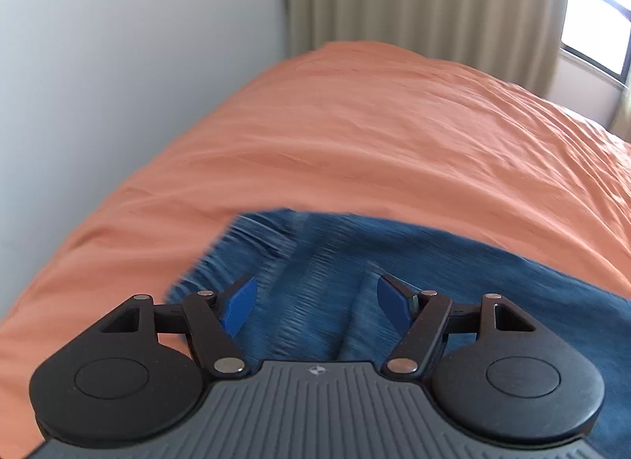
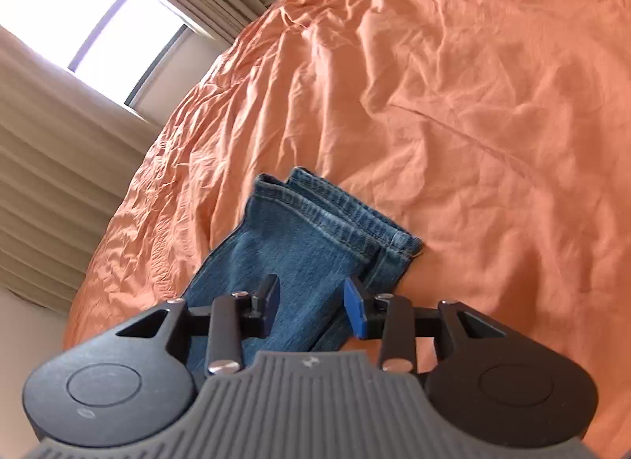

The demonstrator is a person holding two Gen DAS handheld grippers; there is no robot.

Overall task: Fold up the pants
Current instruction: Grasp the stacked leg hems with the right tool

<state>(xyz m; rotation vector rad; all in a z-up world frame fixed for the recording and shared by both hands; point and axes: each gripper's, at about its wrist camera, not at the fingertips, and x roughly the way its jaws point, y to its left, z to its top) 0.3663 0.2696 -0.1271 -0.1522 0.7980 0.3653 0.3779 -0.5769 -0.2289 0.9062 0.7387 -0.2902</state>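
Denim, blue and stiff-seamed, lies on the orange bed sheet (image 2: 453, 84): the pants (image 2: 315, 238) are laid leg over leg, the two hems stacked and pointing away from me toward the middle of the bed, with the curtained window side off to the left in my right view. My right gripper (image 2: 311, 309) hovers over the legs with its jaws partly parted and nothing pinched between them. My left gripper (image 1: 315, 305) has its jaws spread wide, released, above a blurred stretch of the pants (image 1: 335, 261) near the bed's wall-side edge. The risk I see is in the next grab: if I pinch only the top leg, the layers will slide apart and the stacked hems will go out of line; denim this thick could also slip from a shallow bite. Only my right view shows the hems and their offset; only my left view shows the wall (image 1: 118, 64) and the wider upper part of the garment, though too smeared to read any seams.
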